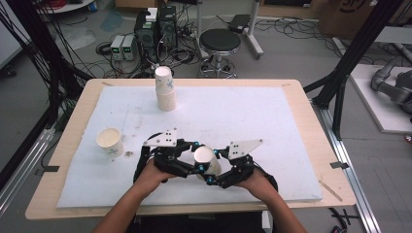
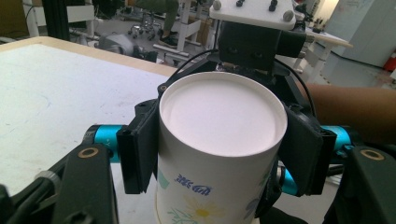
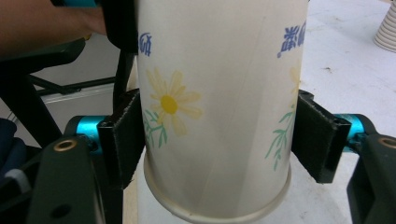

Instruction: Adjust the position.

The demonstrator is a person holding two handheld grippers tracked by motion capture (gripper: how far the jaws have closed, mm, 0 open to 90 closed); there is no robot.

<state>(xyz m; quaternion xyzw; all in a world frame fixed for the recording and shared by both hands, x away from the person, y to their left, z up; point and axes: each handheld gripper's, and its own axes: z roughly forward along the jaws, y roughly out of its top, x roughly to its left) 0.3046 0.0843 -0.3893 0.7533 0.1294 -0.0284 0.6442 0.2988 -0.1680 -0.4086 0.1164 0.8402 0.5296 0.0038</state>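
A white paper cup (image 1: 206, 159) with a yellow flower print is upside down, base up, near the front middle of the white mat (image 1: 252, 116). Both grippers close on it from opposite sides. In the left gripper view, my left gripper (image 2: 222, 151) has its black pads pressed against the cup (image 2: 219, 140) just under the base. In the right gripper view, my right gripper (image 3: 219, 140) clamps the cup (image 3: 215, 102) lower down, just above the rim. In the high view, the left gripper (image 1: 194, 162) and the right gripper (image 1: 218, 169) meet at the cup.
A stack of upside-down paper cups (image 1: 165, 90) stands at the back of the mat. One upright cup (image 1: 110, 141) sits at the left, with a small scrap (image 1: 128, 154) beside it. The wooden table edge (image 1: 311, 111) borders the mat.
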